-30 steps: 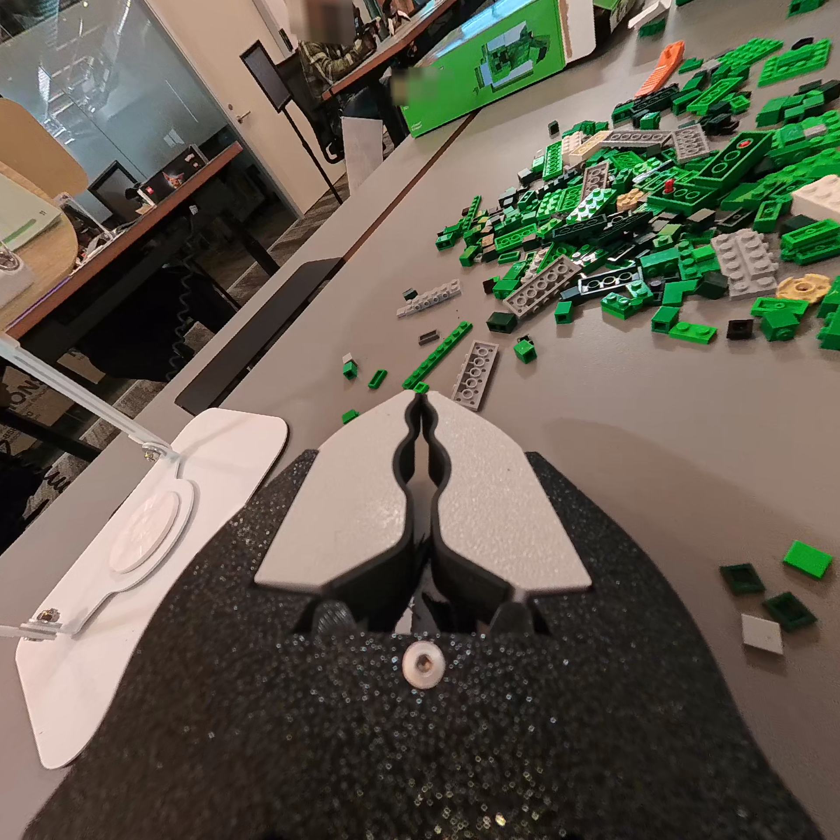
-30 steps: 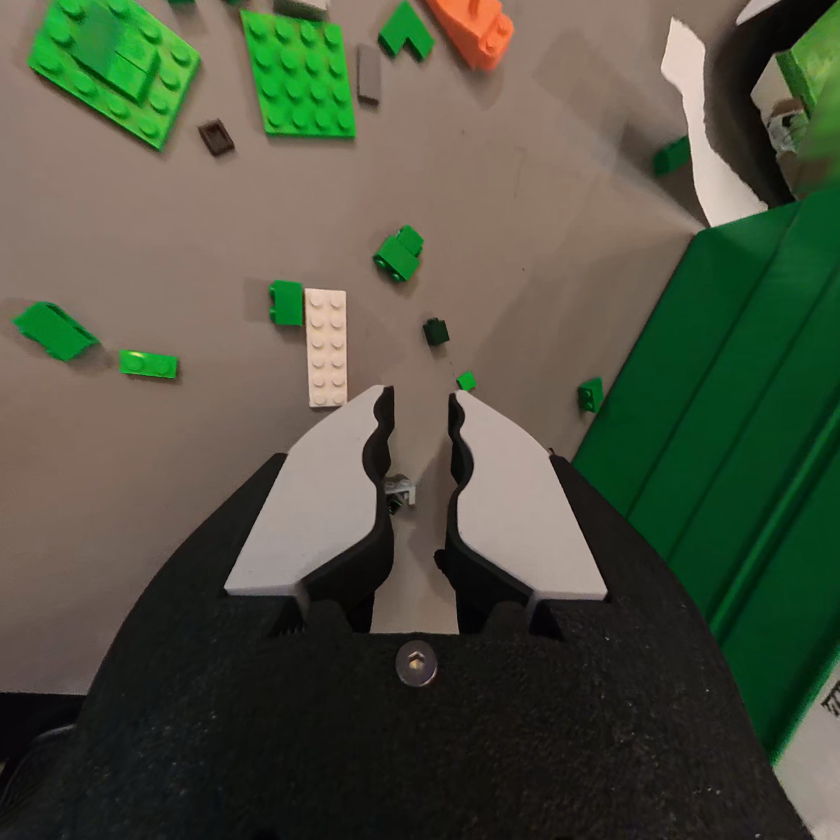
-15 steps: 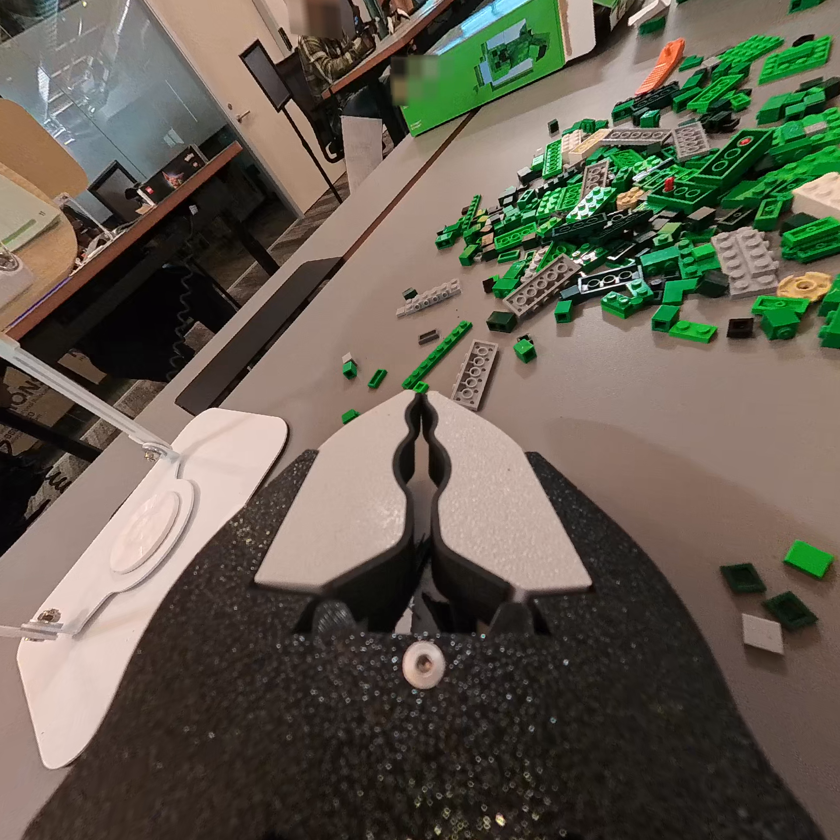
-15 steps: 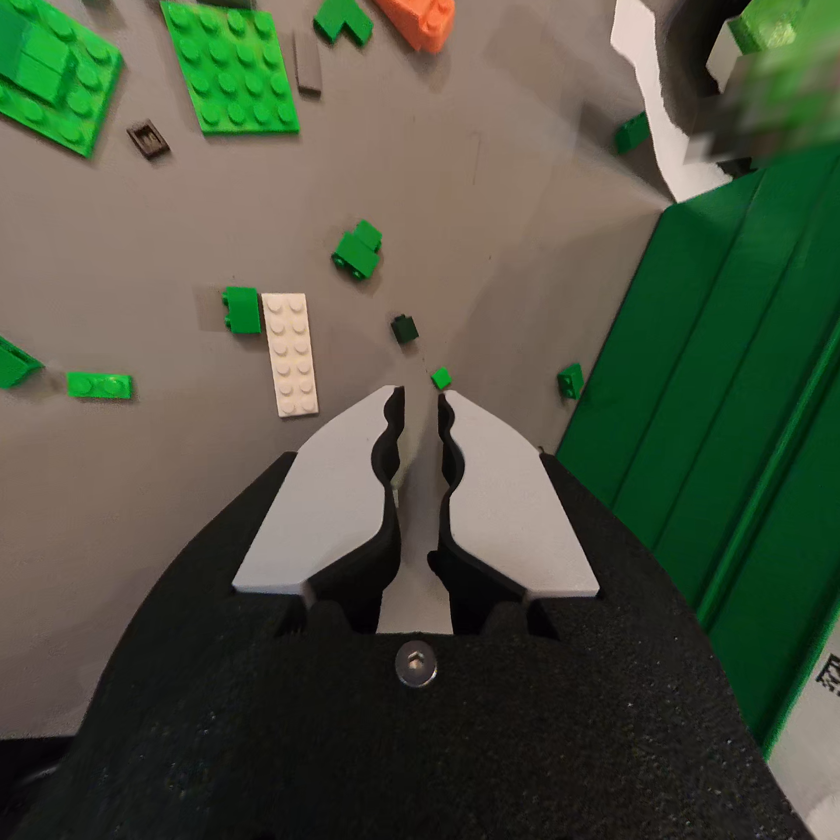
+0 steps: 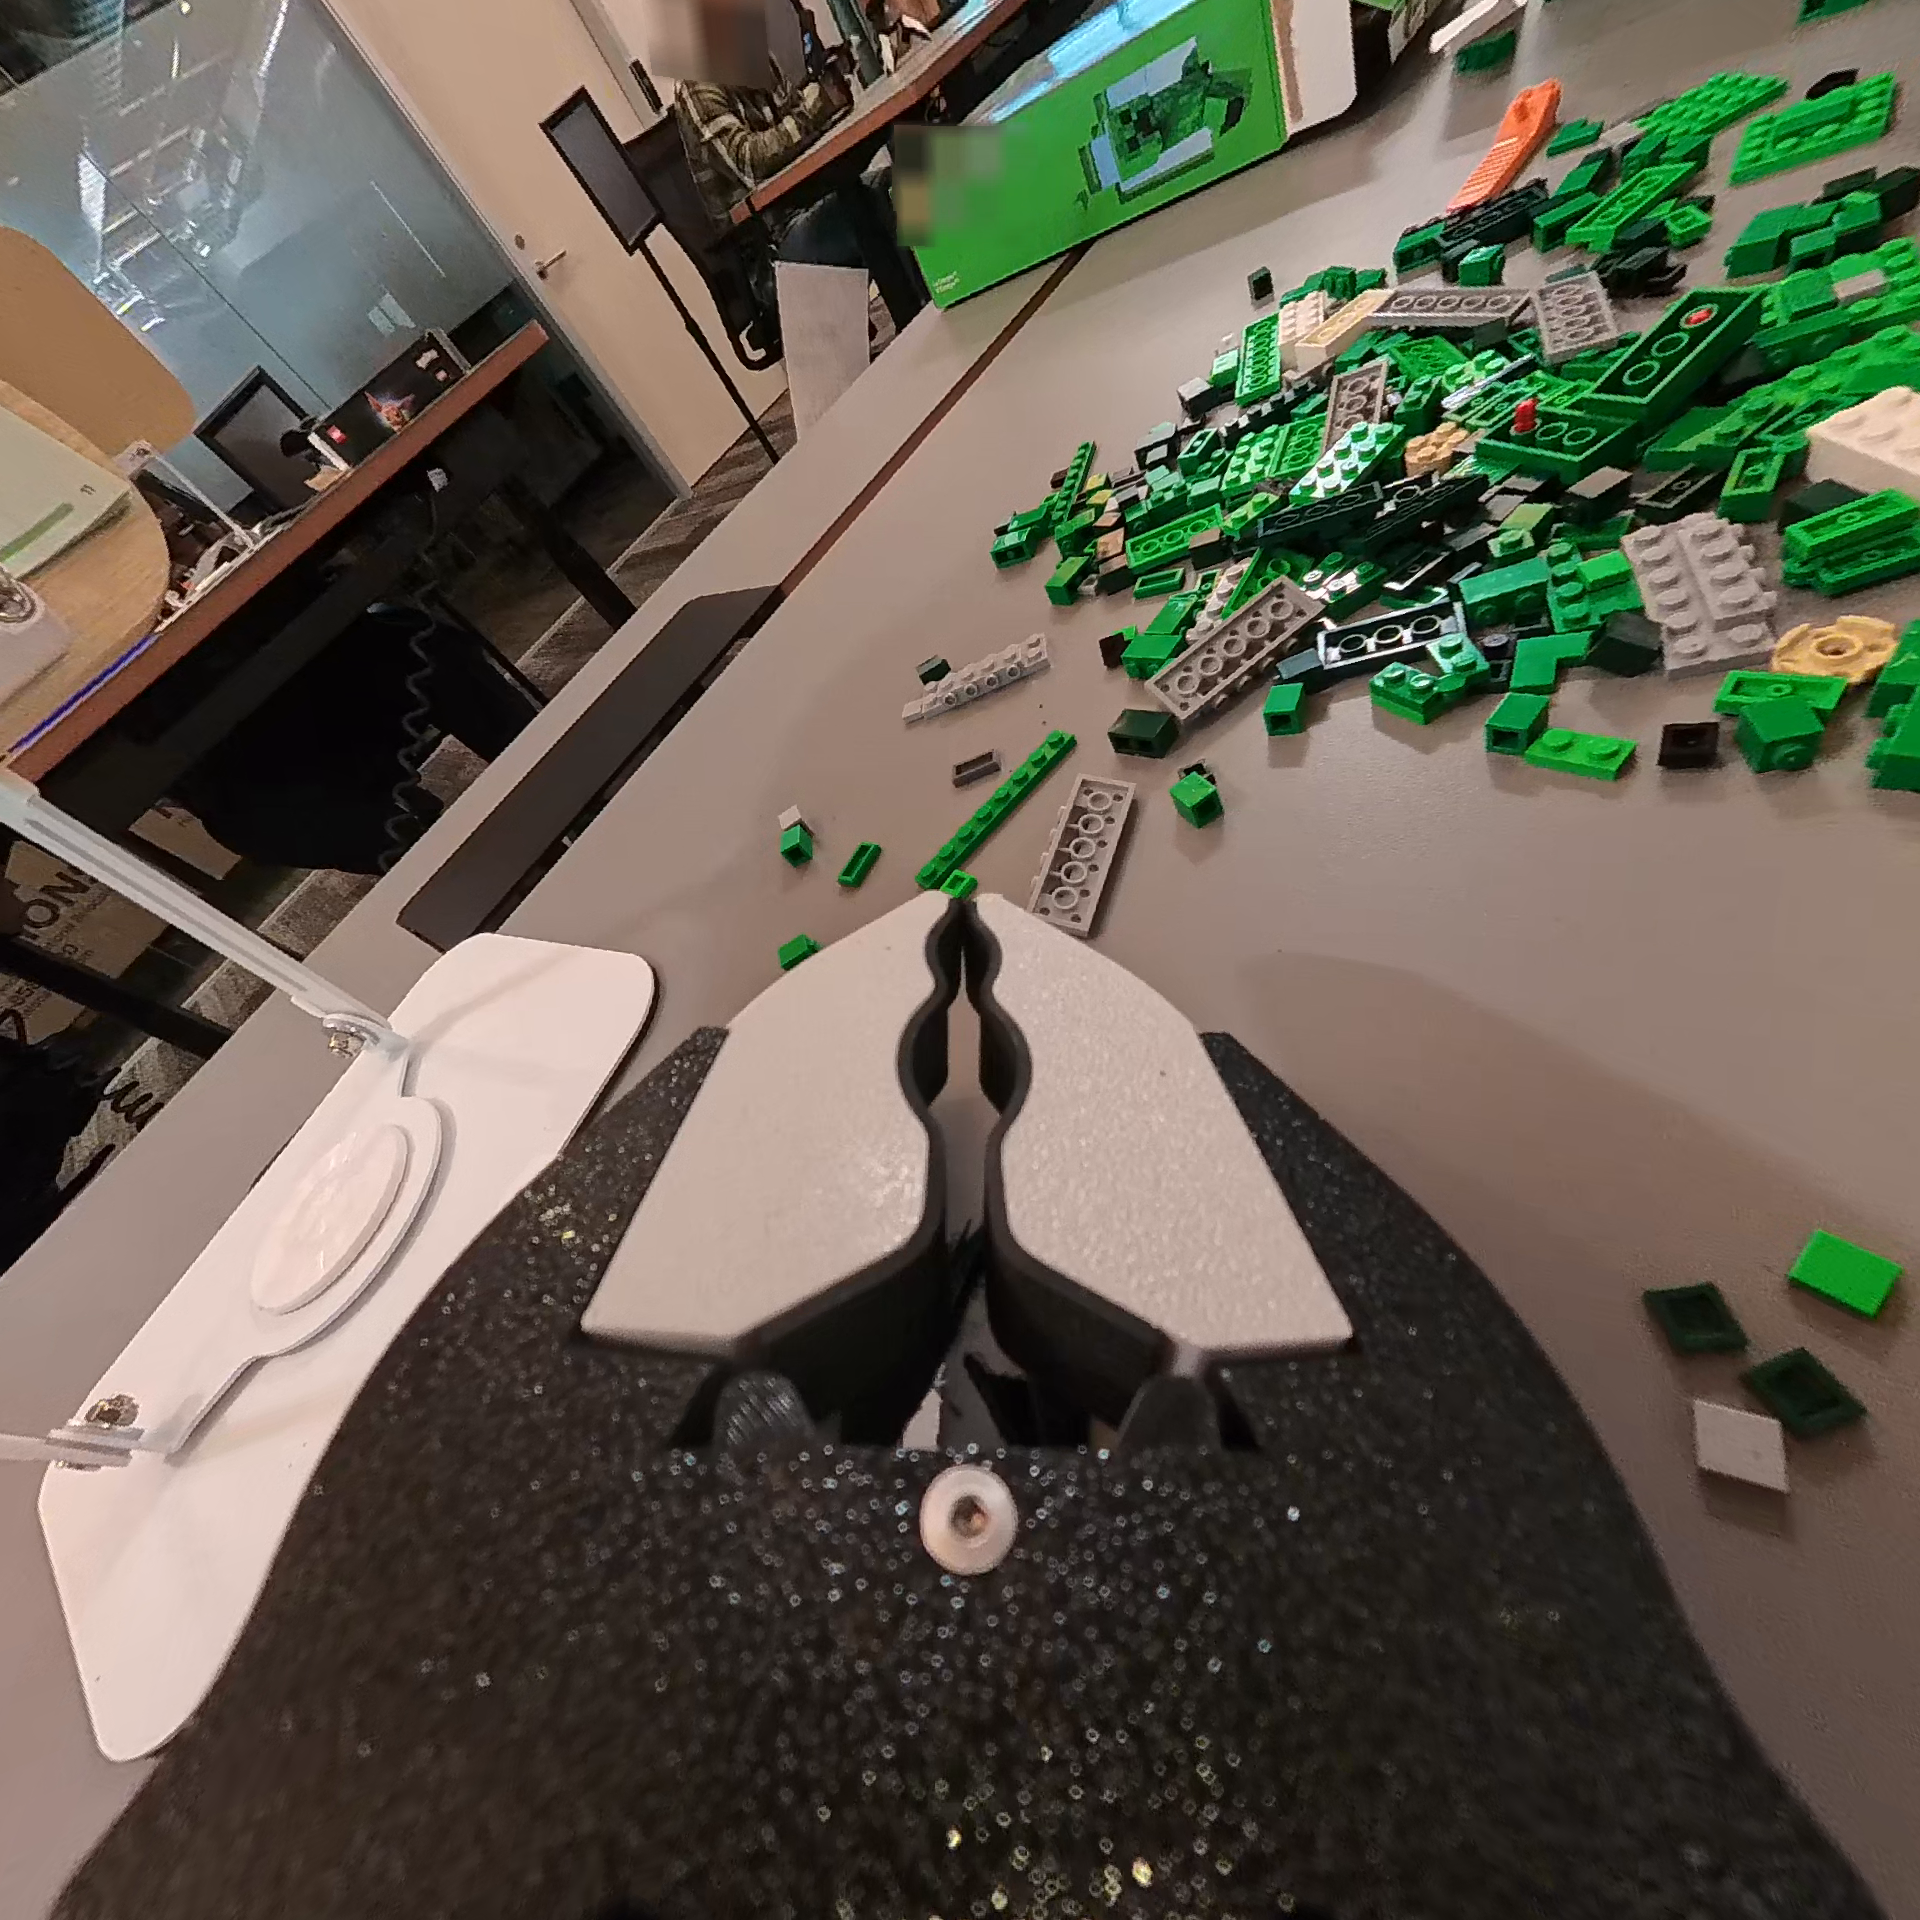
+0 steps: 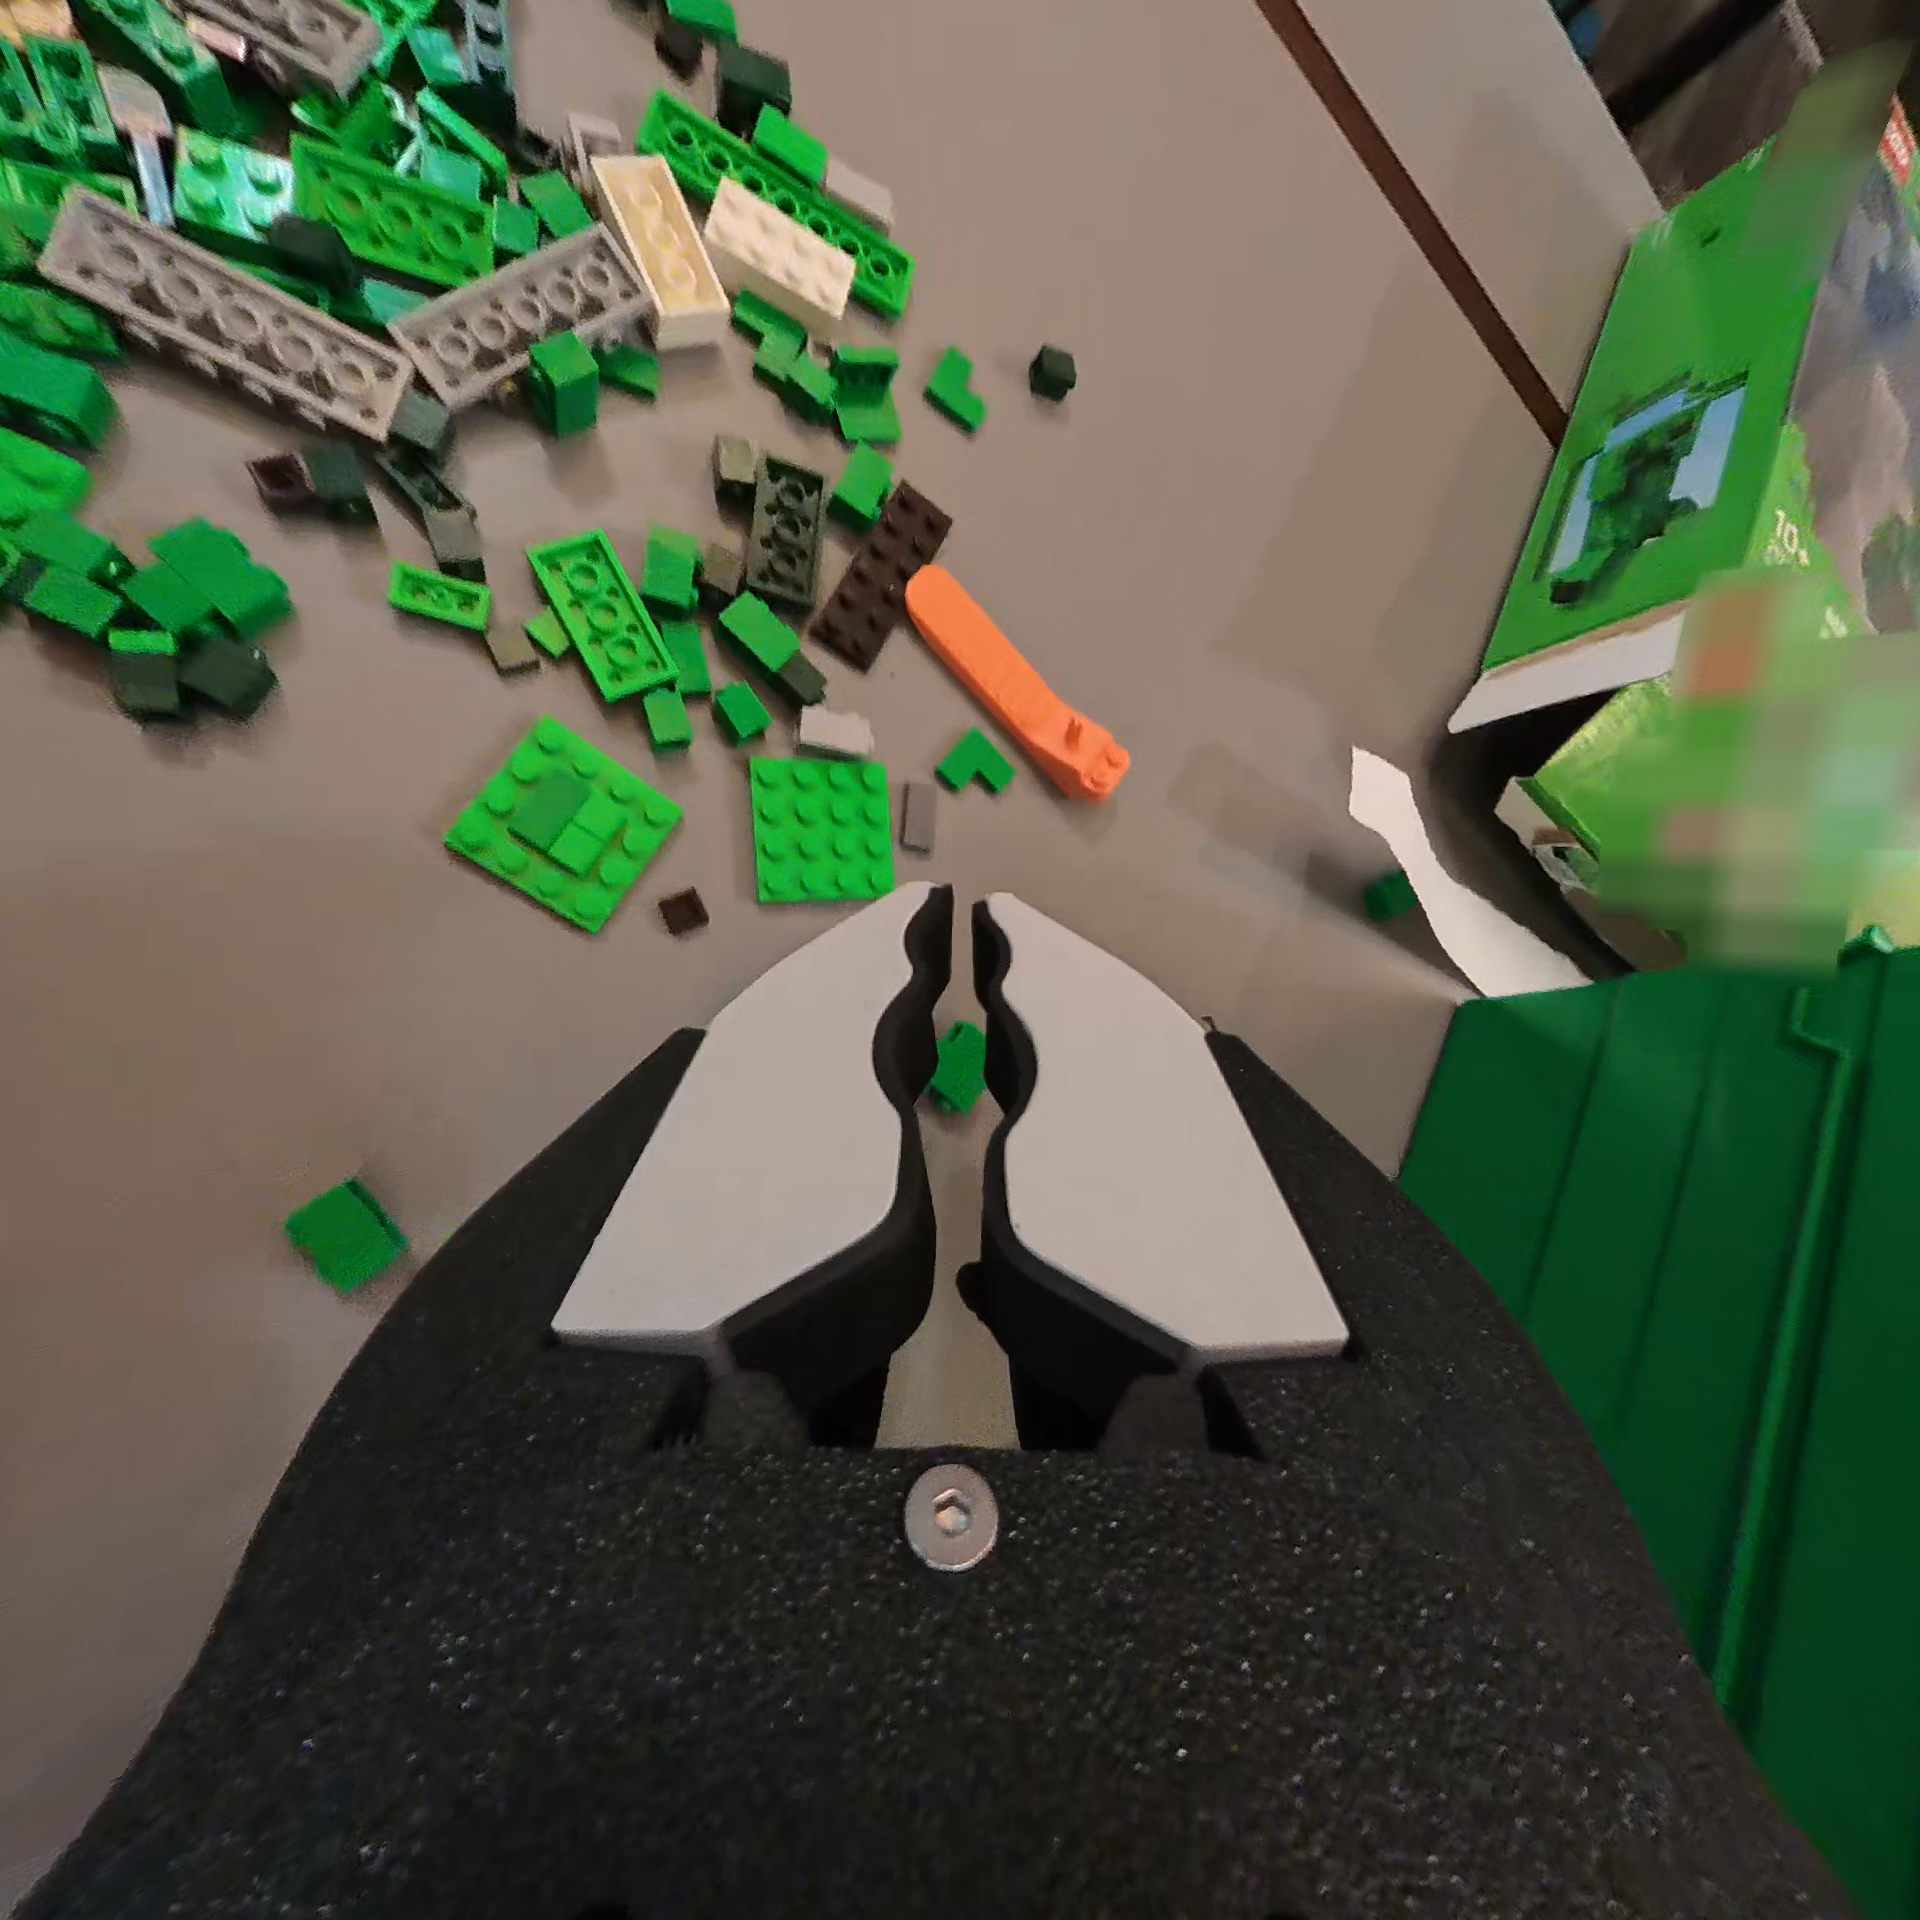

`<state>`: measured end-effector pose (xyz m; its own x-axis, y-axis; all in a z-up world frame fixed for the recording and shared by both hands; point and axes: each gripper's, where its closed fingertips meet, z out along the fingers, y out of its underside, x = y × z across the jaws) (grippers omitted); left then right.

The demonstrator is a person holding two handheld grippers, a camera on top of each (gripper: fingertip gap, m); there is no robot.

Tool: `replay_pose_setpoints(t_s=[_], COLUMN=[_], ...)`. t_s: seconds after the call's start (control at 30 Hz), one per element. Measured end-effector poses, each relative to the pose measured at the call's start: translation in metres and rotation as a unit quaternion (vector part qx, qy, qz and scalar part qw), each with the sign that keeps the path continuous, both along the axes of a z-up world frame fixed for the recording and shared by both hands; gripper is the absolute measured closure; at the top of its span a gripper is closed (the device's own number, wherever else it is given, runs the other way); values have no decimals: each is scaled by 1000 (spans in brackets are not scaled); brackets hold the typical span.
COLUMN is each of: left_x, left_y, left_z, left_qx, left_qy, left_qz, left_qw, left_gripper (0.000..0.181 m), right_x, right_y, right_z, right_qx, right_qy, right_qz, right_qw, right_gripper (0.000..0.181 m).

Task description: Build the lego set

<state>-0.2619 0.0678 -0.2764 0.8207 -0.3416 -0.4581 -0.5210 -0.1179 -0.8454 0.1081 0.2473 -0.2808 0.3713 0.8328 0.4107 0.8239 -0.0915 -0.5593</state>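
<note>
Left tool (image 5: 962,914) closed, empty, above grey surface (image 5: 1403,1039). Right tool (image 6: 961,906) narrowly apart, empty; small green brick (image 6: 958,1065) seen below the gap, centre of frame.

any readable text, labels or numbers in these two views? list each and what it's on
I will not quote writing; these things bear it.
Green set box: small white print at its lower corner.
Paper sheet upright by the table's far edge: too small to read.
Dark carton on the floor, left: large letters, cut off by the frame.
Loose bricks: no writing that I can make out.
</note>
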Motion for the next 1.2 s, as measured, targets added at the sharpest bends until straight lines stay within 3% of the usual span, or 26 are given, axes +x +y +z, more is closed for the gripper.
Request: replay_pose_setpoints(t_s=[0.1, 0.23, 0.47, 0.67, 0.8, 0.87, 0.97, 1.03, 1.13, 1.2], left_x=[0, 0, 1, 1, 2, 2, 2, 1, 1, 4], left_y=[0, 0, 0, -1, -1, -1, -1, -1, -5, -14], left_z=[0, 0, 0, 0, -1, -1, 0, 2, 8, 4], left_qx=[-1, 0, -1, -1, -2, -2, -1, 0, -24, -95], left_qy=[1, 1, 2, 2, 4, 4, 0, -10, -27, -53], left_qz=[-1, -1, -2, -3, -4, -4, -3, -4, -11, -34], left_qw=[1000, 1000, 1000, 1000, 1000, 1000, 1000, 1000, 999, 993], left_gripper=[181, 181, 181, 181, 181, 181, 181, 181, 181, 181], right_x=[-18, -26, -27, -23, -25, -25, -42, -72, -140, -184], right_y=[9, 32, 38, 42, 43, 42, 33, 12, -49, -99], right_z=[-3, -10, -36, -51, -52, -51, -34, -8, 27, 32], right_qx=[-68, -179, -241, -228, -218, -205, -172, -145, -125, -111], right_qy=[69, 153, 84, 19, -1, -8, 29, 88, 156, 146], right_qz=[-13, -81, -141, -162, -144, -132, -80, -8, 145, 250], right_qw=[995, 968, 957, 960, 965, 970, 981, 986, 969, 951], right_gripper=[176, 165, 145, 146, 164, 165, 165, 165, 165, 165])
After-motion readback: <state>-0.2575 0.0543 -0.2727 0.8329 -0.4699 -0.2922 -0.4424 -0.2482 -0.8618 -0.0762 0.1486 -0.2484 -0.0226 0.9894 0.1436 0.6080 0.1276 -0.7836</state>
